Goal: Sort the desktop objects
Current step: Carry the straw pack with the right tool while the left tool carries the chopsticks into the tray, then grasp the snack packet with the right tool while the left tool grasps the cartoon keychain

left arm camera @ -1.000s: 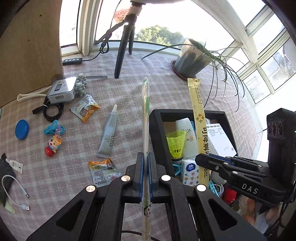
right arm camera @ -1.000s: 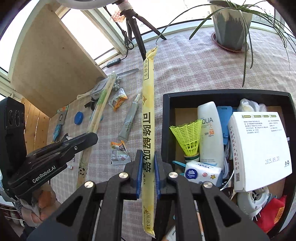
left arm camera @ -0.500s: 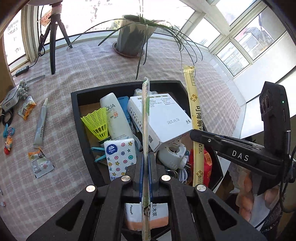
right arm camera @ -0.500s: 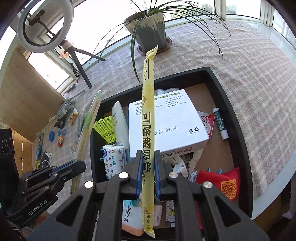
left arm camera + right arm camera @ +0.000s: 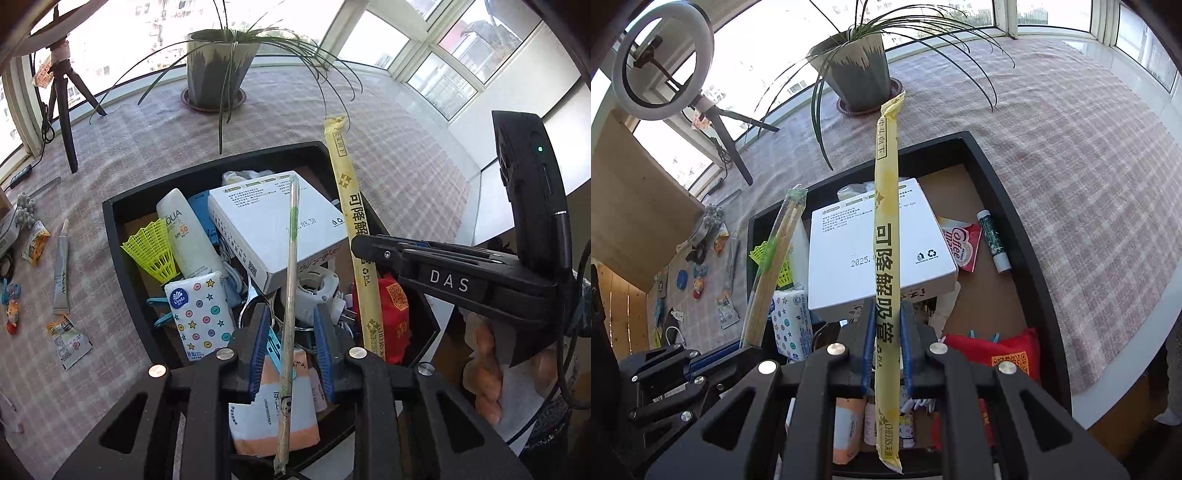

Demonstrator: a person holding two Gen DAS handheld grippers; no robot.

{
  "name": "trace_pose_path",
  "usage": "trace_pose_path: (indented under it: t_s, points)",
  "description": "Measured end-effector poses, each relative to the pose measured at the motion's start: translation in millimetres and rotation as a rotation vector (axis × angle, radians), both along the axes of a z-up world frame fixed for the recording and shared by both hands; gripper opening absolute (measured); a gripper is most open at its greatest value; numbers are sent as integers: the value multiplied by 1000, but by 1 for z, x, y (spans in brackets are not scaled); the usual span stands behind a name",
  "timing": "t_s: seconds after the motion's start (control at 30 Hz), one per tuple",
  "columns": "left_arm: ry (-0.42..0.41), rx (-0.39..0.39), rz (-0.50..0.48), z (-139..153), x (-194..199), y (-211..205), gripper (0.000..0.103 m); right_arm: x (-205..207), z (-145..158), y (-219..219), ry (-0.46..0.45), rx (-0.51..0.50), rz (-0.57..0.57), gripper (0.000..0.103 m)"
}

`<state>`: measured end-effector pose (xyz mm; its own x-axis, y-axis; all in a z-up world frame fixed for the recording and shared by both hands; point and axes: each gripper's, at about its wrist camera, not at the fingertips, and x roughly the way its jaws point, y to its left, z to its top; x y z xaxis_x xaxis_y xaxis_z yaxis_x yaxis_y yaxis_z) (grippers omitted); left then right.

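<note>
A black bin (image 5: 122, 258) full of items sits under both grippers; it also shows in the right wrist view (image 5: 1015, 221). My left gripper (image 5: 291, 354) is open, and the wrapped chopsticks (image 5: 290, 295) stand loose between its spread fingers, leaning on a white box (image 5: 258, 225). The chopsticks also show in the right wrist view (image 5: 772, 266). My right gripper (image 5: 886, 350) has its jaws slightly parted around the yellow straw packet (image 5: 886, 229), which stands over the bin. That packet shows in the left wrist view (image 5: 354, 236).
In the bin lie a sunscreen bottle (image 5: 184, 236), a yellow shuttlecock (image 5: 151, 251), a tissue pack (image 5: 199, 317) and a red pouch (image 5: 1001, 354). On the checked cloth to the left lie a tube (image 5: 61, 269) and snack packets (image 5: 68, 339). A potted plant (image 5: 857, 70) stands behind.
Both grippers have swung from the table's left side to above the bin. The left jaws have opened and let go of the chopsticks. The right jaws have loosened around the straw packet.
</note>
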<state>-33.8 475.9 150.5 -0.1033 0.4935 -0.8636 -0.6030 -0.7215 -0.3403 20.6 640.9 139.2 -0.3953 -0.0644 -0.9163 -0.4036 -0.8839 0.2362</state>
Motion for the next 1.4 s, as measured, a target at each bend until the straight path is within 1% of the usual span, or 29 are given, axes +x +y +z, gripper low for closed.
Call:
trace_pose_path:
  t_s: [0.03, 0.1, 0.33, 0.43, 0.67, 0.8, 0.87, 0.9, 1.0, 1.07, 1.13, 1.17, 1.23, 1.3, 1.4]
  points:
    - [21, 3, 1, 2, 1, -1, 39, 0, 1, -1, 8, 3, -8, 29]
    - [61, -17, 9, 4, 1, -6, 38, -1, 4, -3, 21, -2, -5, 29]
    - [65, -32, 87, 3, -23, -43, 38, -14, 13, -31, 42, -10, 62, 29]
    - [75, -61, 132, -3, -37, -69, 38, -24, 13, -48, 39, -13, 107, 29]
    - [54, -103, 266, -19, -70, -135, 38, -51, 8, -95, 29, -34, 212, 31]
    - [48, -127, 330, -28, -87, -171, 38, -67, 5, -127, 26, -43, 282, 37]
    - [47, -140, 355, -33, -94, -185, 38, -74, 1, -145, 19, -45, 317, 39]
    - [43, -148, 367, -37, -98, -193, 40, -78, -1, -154, 14, -46, 335, 40]
    - [16, -168, 389, -53, -111, -212, 40, -90, -8, -180, 0, -45, 381, 42]
    - [14, -198, 410, -63, -118, -223, 40, -98, -16, -198, -15, -41, 417, 46]
    - [5, -218, 429, -72, -125, -235, 40, -106, -24, -215, -34, -43, 445, 54]
    - [-1, -228, 439, -77, -129, -240, 41, -110, -29, -223, -43, -44, 456, 55]
    - [-5, -247, 451, -85, -136, -249, 45, -118, -39, -239, -62, -38, 480, 59]
    - [0, -267, 461, -92, -143, -258, 48, -126, -50, -253, -81, -23, 495, 61]
    - [6, -295, 468, -101, -153, -267, 48, -136, -69, -269, -117, -9, 507, 61]
